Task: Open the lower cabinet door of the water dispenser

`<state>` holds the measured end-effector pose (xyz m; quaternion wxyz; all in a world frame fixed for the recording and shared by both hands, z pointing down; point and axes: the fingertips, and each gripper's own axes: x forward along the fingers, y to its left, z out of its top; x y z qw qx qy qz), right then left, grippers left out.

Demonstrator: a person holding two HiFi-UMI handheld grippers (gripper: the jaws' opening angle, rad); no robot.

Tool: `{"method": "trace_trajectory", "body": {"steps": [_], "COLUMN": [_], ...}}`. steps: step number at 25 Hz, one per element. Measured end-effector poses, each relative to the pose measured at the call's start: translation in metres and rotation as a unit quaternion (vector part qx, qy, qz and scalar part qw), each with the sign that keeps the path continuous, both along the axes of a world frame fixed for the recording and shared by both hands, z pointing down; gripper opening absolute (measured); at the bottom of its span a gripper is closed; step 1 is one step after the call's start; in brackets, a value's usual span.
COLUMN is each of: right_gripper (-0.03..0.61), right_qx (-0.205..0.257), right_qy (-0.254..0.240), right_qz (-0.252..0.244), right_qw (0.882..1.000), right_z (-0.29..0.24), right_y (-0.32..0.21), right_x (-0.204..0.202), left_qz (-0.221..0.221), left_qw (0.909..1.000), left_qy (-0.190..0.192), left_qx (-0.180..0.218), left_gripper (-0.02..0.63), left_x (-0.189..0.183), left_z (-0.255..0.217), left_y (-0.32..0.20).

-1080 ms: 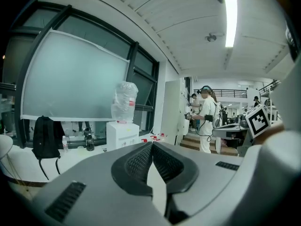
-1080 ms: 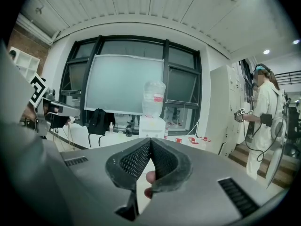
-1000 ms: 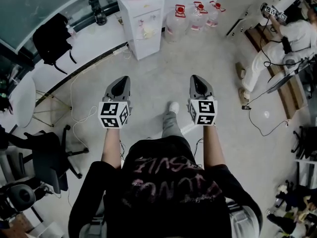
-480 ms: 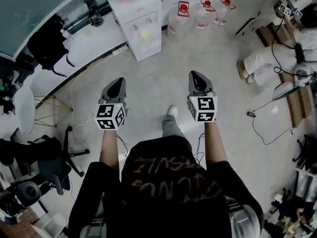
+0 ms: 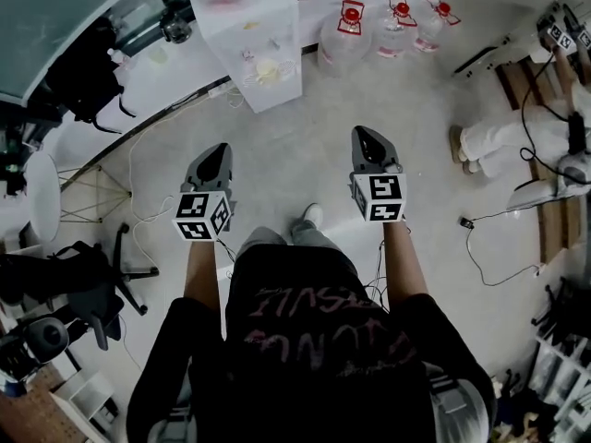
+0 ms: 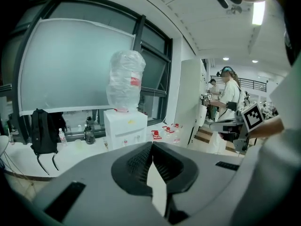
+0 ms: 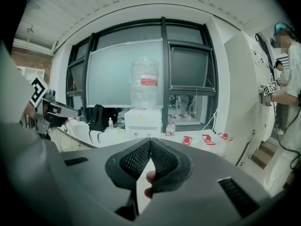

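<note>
Water dispenser, white, upturned bottle on top, stands at the floor's far edge under the window, its lower cabinet door facing the person. Spare water jugs sit just beside it. Left gripper and right gripper: jaws closed, nothing between them, both well apart from the dispenser.

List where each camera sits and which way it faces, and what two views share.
Head view: on the person's head, looking steeply down at the floor; shows torso, forearms, left tongs, right tongs.
Left gripper view: on the left tongs, looking along their shut jaws toward the water dispenser.
Right gripper view: on the right tongs, facing likewise; shut jaws, a finger behind them.
Shared: both gripper views frame the water dispenser ahead.
</note>
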<state>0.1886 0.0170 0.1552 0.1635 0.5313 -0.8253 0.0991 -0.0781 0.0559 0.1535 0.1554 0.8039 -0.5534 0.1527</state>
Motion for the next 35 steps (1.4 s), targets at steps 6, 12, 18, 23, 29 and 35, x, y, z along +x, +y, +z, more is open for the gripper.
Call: {"method": "trace_trajectory", "body": {"steps": [6, 12, 18, 23, 29, 35], "right_gripper": [0.015, 0.015, 0.015, 0.017, 0.017, 0.017], "right_qx": [-0.014, -0.029, -0.027, -0.026, -0.036, -0.045], "right_qy": [0.007, 0.022, 0.031, 0.037, 0.034, 0.031], "right_qz": [-0.018, -0.038, -0.023, -0.022, -0.022, -0.020], "right_qw": [1.000, 0.999, 0.999, 0.999, 0.999, 0.998], "right_z": [0.016, 0.044, 0.076, 0.106, 0.155, 0.208], "right_y": [-0.042, -0.085, -0.143, -0.180, -0.204, -0.229], "right_x": [-0.003, -0.016, -0.022, -0.035, -0.038, -0.047], "left_qz": [-0.018, -0.021, -0.014, -0.021, -0.016, -0.019], "left_qw": [0.9997, 0.9993, 0.9988, 0.9974, 0.9974, 0.9974], "left_qy": [0.004, 0.012, 0.016, 0.037, 0.027, 0.024], "left_qx": [-0.016, -0.029, -0.043, -0.059, -0.065, -0.065], "left_gripper": [0.012, 0.012, 0.012, 0.012, 0.012, 0.012], "left_x": [-0.004, -0.007, -0.012, -0.022, -0.023, -0.032], "left_z": [0.017, 0.047, 0.087, 0.130, 0.179, 0.228], "left_y": [-0.032, -0.076, -0.129, -0.160, -0.190, -0.220]}}
